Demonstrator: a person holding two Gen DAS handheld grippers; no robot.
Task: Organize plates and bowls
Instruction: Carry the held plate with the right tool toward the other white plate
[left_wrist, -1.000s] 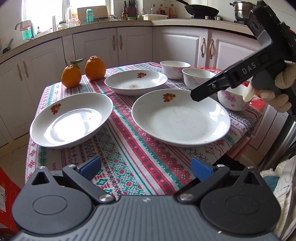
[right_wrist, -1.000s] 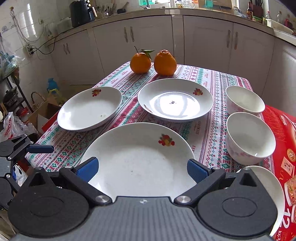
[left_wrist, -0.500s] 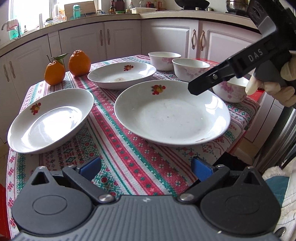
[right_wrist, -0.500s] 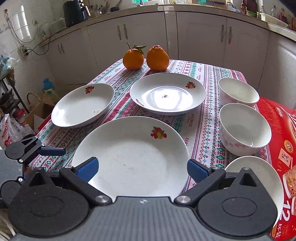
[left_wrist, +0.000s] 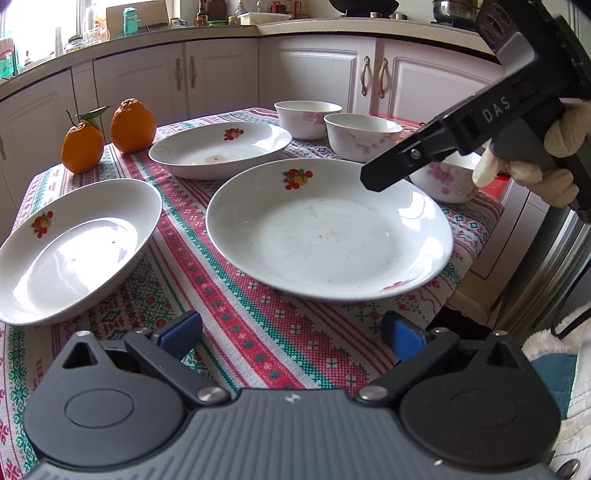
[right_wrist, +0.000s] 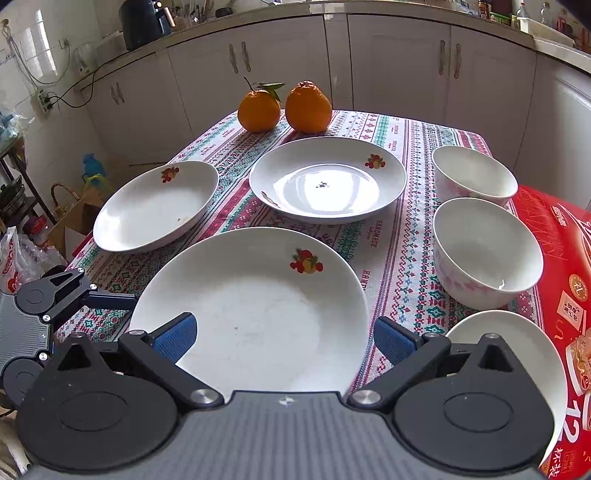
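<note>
Bright daylight from the window (left_wrist: 33, 26) glares off plates (right_wrist: 328, 184); fisheye bends the edges.

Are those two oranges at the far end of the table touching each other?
Apart. The right wrist view shows a thin strip of tablecloth between the leafy orange and the bumpy orange.

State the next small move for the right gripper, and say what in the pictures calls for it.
Probably ease the right gripper down and forward to the near plate: its jaws stand open and empty above that plate's near edge, and nothing is stacked yet.
</note>
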